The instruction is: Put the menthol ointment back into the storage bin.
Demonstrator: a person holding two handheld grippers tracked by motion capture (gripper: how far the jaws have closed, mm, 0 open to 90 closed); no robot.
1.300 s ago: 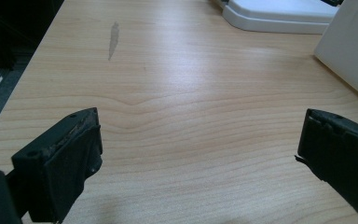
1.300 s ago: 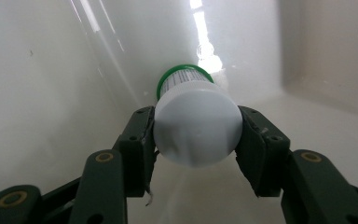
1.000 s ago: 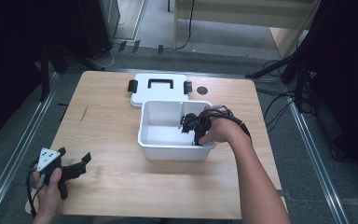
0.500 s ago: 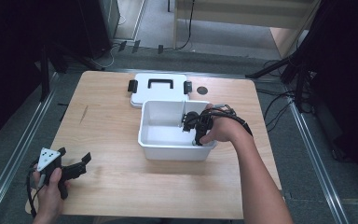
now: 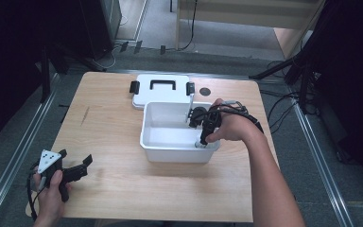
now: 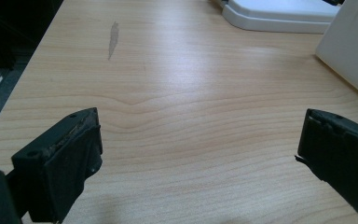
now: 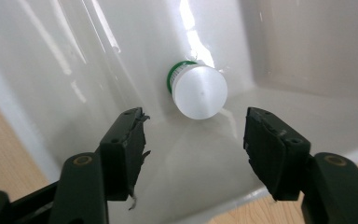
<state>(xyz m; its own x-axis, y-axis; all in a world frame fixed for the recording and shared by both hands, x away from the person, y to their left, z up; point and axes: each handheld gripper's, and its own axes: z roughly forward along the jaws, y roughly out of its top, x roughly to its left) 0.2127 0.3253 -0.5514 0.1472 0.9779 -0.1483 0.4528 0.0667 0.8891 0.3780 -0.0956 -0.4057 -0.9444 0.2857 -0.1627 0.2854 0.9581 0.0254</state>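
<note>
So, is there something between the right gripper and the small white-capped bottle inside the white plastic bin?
Nothing visible. The right gripper hangs open inside the white plastic bin, and the small white-capped bottle sits in the bin's corner, just beyond the open jaws.

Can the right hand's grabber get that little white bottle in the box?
Probably yes. The right hand-held gripper is already inside the white bin, its jaws open on either side of the bottle's white cap. Nothing lies between them. The bottle sits tight in a corner, which might make closing awkward.
</note>
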